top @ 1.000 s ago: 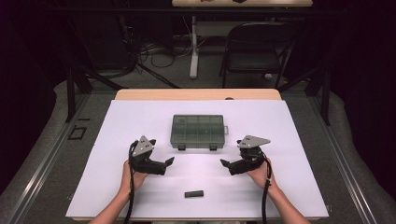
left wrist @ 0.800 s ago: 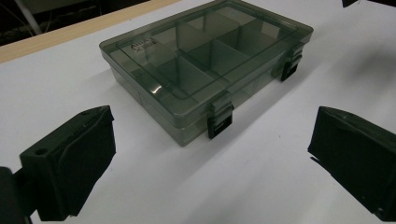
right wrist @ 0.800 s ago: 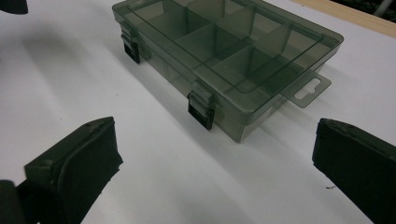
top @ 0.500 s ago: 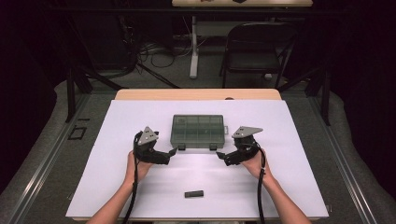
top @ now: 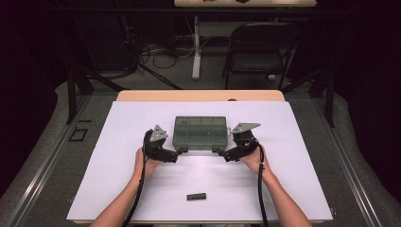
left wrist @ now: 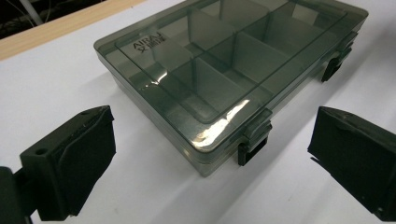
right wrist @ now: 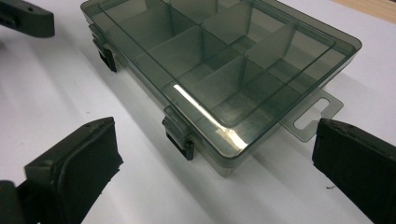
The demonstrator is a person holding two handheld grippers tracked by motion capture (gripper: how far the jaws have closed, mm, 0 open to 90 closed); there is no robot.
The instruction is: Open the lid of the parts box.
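Closed smoky compartment box (top: 200,133) on white counter (top: 118,189) — left claw (top: 180,152) and right claw (top: 218,151) both spread wide, flanking its front latches (left wrist: 253,145), gripping nothing.

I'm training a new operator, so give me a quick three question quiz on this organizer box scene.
1. True or false: the lid of the organizer box is shut.
2. How many latches sit on the box's near edge?
3. Which lies nearest the person: A the box, B the small black block, C the folding chair?

Key: 1 true. 2 two. 3 B.

The left gripper and right gripper stand open, one at each latch.
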